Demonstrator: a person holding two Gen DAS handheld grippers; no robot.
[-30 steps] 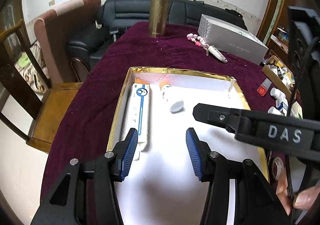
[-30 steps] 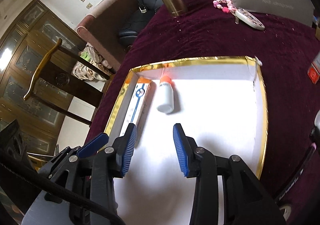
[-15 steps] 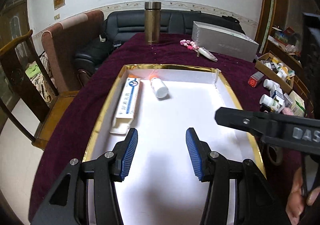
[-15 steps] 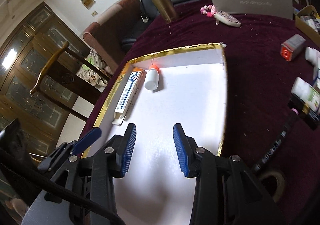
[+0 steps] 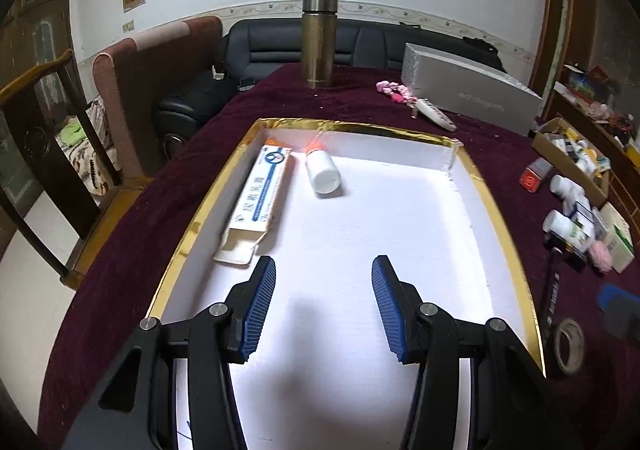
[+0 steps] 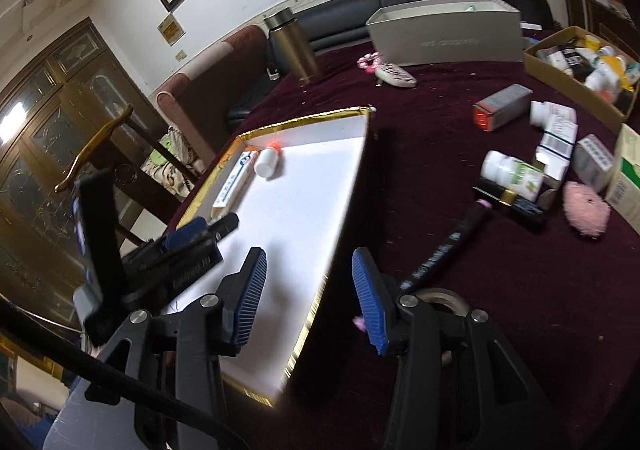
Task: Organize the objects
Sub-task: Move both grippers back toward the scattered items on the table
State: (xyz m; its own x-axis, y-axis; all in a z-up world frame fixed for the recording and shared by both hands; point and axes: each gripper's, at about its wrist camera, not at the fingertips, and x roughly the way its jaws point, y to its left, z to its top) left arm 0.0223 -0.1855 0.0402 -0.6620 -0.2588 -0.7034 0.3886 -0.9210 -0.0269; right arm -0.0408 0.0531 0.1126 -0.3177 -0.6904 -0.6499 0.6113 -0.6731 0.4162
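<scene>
The right gripper has left the tray since a second ago: then it pointed at the white floor inside, now it hangs over the right gold edge, with the tape roll and a black marker just ahead on the dark red surface. Its jaws are opening and nothing is between them. The left gripper is open too and empty; it drew back a little toward the near end of the tray, and the right one is gone from in front of it (only a blurred piece shows at the edge of its view). The box and the white bottle lie as before in the far left corner of the tray, side by side. The loose bottles and boxes wait outside, on the right
</scene>
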